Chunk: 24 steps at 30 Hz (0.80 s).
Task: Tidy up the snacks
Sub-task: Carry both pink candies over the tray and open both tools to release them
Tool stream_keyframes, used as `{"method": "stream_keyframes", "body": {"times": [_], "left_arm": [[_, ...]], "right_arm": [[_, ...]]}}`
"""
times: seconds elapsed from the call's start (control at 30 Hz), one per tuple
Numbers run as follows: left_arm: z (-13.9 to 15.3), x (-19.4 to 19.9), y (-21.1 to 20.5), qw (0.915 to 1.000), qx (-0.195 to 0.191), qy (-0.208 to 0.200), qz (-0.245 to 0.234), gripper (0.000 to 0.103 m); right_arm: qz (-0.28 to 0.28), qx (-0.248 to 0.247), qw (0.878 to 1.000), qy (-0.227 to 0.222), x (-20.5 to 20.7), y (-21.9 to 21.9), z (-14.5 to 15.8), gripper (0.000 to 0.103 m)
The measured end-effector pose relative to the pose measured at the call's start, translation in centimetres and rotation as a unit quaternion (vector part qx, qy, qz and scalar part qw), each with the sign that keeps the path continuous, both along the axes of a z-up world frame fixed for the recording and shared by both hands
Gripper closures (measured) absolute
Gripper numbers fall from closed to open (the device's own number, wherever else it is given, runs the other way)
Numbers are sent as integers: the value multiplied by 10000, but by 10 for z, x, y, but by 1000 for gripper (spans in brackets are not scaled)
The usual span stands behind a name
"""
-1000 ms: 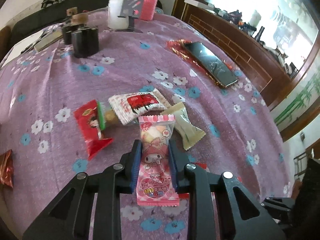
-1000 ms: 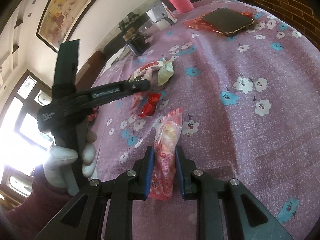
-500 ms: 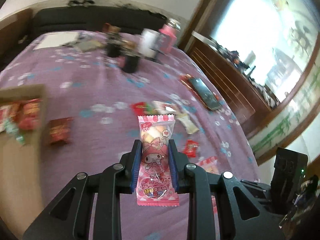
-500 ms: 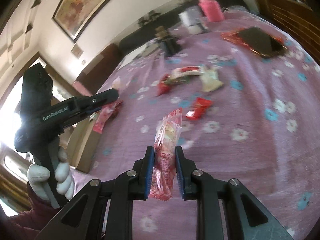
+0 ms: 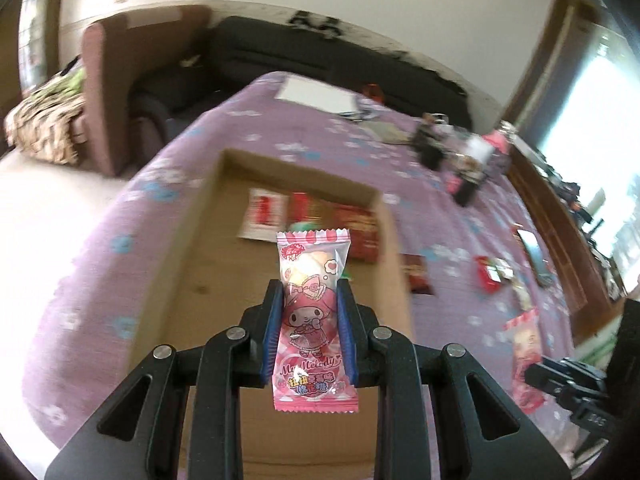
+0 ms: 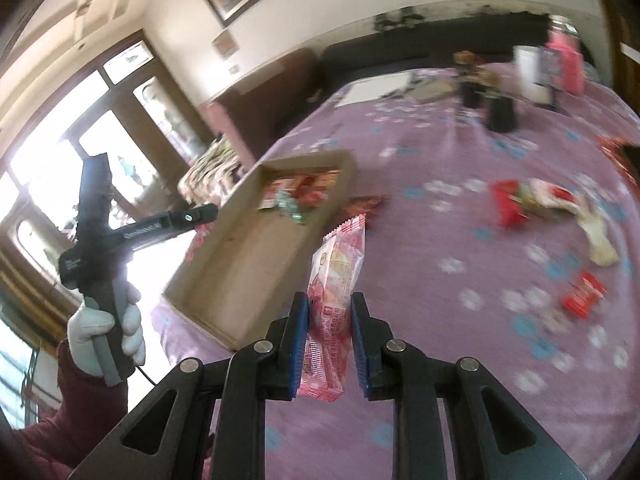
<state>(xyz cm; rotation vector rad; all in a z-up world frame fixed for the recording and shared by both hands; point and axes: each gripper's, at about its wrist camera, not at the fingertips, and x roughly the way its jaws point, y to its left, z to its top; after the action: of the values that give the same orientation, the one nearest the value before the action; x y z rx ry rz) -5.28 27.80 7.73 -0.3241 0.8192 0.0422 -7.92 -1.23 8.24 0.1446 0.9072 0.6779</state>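
Left gripper: jaws clamped on a pink My Melody snack packet, which stands upright between the blue pads, its crimped top edge rising past the fingertips and its bottom edge hanging below them.

Cardboard box: open-topped and shallow, it lies directly ahead of and beneath the left jaws on the purple floral tablecloth; several red and white snack packs sit bunched at its far end, beyond the held packet.

Right gripper: jaws closed on a second pink snack packet, gripped edge-on by its lower half, the upper half leaning up and slightly right past the fingertips.

Box from the right wrist view: the cardboard box sits ahead and to the left of the right jaws, just beside the tip of the packet they hold.

Loose snacks: a cluster of red and pale wrappers lies ahead and to the right of the right jaws, well apart from the box; a small red wrapper lies nearer, to their right; a dark red pack rests just outside the box wall, right of the left jaws.

Left hand: white-gloved, wrapped around the left gripper's handle, far left of the right jaws.

Far edge of the table: dark containers and a pink bottle, blurred.
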Motion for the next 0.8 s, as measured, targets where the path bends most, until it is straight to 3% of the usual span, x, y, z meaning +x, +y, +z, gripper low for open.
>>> {"method": "stream_keyframes", "body": {"times": [0.4, 0.8], "left_arm": [[-31, 56, 30, 9977, 164, 633, 158, 80], [-50, 108, 53, 9933, 214, 1064, 393, 80]], "right_arm": [[688, -315, 9966, 338, 54, 128, -23, 82], [937, -693, 9912, 630, 95, 189, -52, 82]]}}
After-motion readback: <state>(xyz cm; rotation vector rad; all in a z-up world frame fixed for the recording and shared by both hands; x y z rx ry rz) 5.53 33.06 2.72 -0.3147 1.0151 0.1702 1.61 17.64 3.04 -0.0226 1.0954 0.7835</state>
